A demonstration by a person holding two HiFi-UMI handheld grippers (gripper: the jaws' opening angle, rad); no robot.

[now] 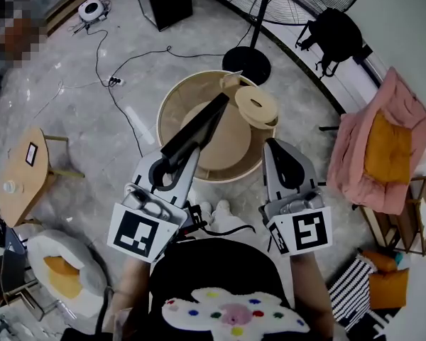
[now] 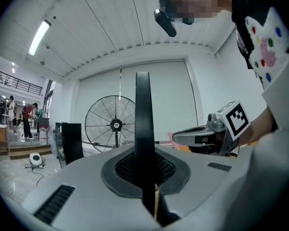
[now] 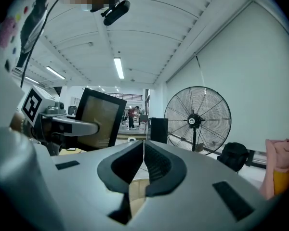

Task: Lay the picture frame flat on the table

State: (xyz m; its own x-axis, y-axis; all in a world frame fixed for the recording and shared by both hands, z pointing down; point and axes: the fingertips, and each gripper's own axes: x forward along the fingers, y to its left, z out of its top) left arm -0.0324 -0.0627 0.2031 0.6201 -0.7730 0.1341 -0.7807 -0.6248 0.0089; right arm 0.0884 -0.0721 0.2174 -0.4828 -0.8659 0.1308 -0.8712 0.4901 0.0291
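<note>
A black picture frame with a tan back is held upright over the round beige table. From the head view I see it edge-on and slanting. My left gripper is shut on its lower edge. In the left gripper view the frame rises as a thin black bar between the jaws of the left gripper. My right gripper hangs to the right of the frame, shut and empty. In the right gripper view its pads meet at the right gripper, and the frame shows at the left.
A round wooden disc-shaped thing sits on the table's right rim. A standing fan's base is behind the table. A pink armchair stands at the right and a small wooden side table at the left. Cables run over the floor.
</note>
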